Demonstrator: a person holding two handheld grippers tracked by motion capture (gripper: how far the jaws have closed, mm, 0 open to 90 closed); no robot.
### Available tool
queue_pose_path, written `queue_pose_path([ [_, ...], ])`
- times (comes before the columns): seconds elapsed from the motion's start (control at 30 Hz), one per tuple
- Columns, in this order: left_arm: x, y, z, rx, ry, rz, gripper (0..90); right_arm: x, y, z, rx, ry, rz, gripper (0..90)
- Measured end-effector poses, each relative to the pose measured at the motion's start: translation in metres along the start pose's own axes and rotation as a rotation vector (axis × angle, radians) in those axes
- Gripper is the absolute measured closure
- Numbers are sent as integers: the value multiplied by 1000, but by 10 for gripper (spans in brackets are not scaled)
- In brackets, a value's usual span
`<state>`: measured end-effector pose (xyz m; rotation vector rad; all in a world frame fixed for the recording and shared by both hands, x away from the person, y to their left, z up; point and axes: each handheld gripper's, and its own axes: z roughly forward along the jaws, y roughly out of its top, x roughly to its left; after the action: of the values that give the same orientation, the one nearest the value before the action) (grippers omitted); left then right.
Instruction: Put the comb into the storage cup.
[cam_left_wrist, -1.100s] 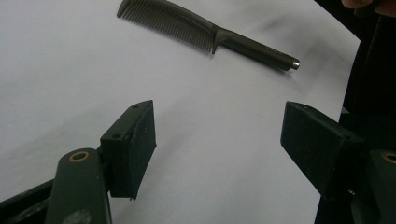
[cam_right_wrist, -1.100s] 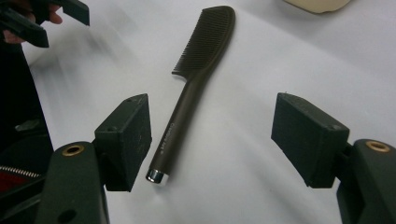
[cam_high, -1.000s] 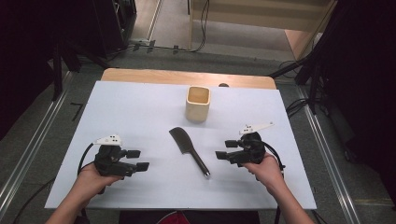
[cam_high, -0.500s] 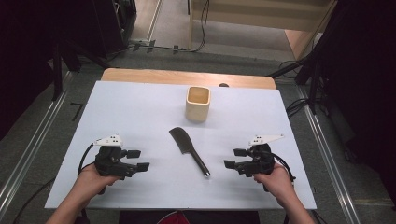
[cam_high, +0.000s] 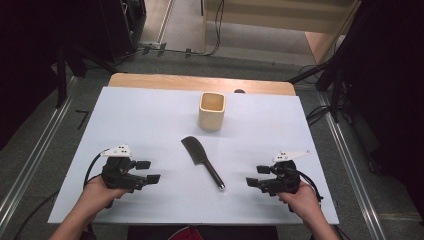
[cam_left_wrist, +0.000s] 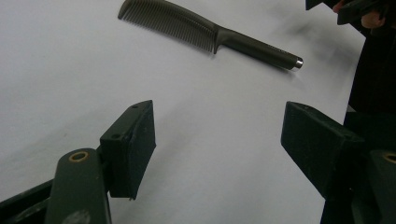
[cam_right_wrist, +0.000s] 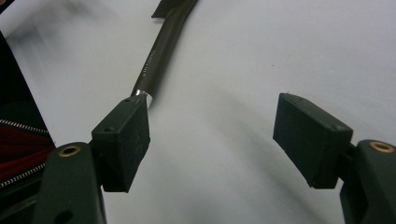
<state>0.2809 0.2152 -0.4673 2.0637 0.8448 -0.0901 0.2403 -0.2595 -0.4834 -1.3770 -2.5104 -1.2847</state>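
Note:
A dark comb (cam_high: 202, 161) lies flat in the middle of the white table (cam_high: 150, 120), handle end toward the near right. Behind it stands a cream square cup (cam_high: 212, 111), upright. My left gripper (cam_high: 148, 171) rests low at the near left, open, nothing between its jaws; ahead of it lies the comb (cam_left_wrist: 210, 32). My right gripper (cam_high: 254, 176) sits at the near right, open and empty. The comb's handle (cam_right_wrist: 156, 56) runs up from beside its left jaw, the handle tip just beyond that jaw.
A wooden board edge (cam_high: 200, 82) shows behind the white sheet. Metal rails (cam_high: 35, 160) run along both sides on the floor, with cables (cam_high: 320, 112) at the right. A red zipped garment (cam_right_wrist: 21, 144) shows at the table's near edge.
My right gripper has drawn back toward the near edge and to the right. The left gripper has barely moved. Comb and cup are still.

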Motion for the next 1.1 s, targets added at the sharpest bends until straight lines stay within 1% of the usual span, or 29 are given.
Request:
queue_pose_path([
  [0.1,0,0,0,-2,-1,-2,278,0,2,1,3,6,7,246],
  [0.2,1,1,0,-3,-1,-9,279,1,7,3,-10,20,12,213],
  [0.23,1,1,0,-3,-2,-6,278,3,9,3,-21,20,15,195],
  [0.3,0,1,0,-2,-3,-5,279,5,14,4,-30,20,26,186],
  [0.33,0,1,0,-2,-2,-6,279,6,16,5,-33,10,30,174],
  [0.5,1,1,0,-2,-1,-14,280,12,26,9,-29,10,27,174],
  [0.67,1,1,0,-1,-2,-17,280,18,36,14,-44,1,20,174],
  [0.77,1,1,0,2,0,-19,280,21,42,20,-37,8,30,174],
  [0.9,1,1,0,-1,7,-17,280,27,48,28,-19,6,26,174],
  [1.0,1,2,-1,-13,11,-19,281,30,53,34,-17,-4,35,175],
  [1.1,1,2,-2,-12,13,-22,281,33,56,38,-22,-23,35,176],
])
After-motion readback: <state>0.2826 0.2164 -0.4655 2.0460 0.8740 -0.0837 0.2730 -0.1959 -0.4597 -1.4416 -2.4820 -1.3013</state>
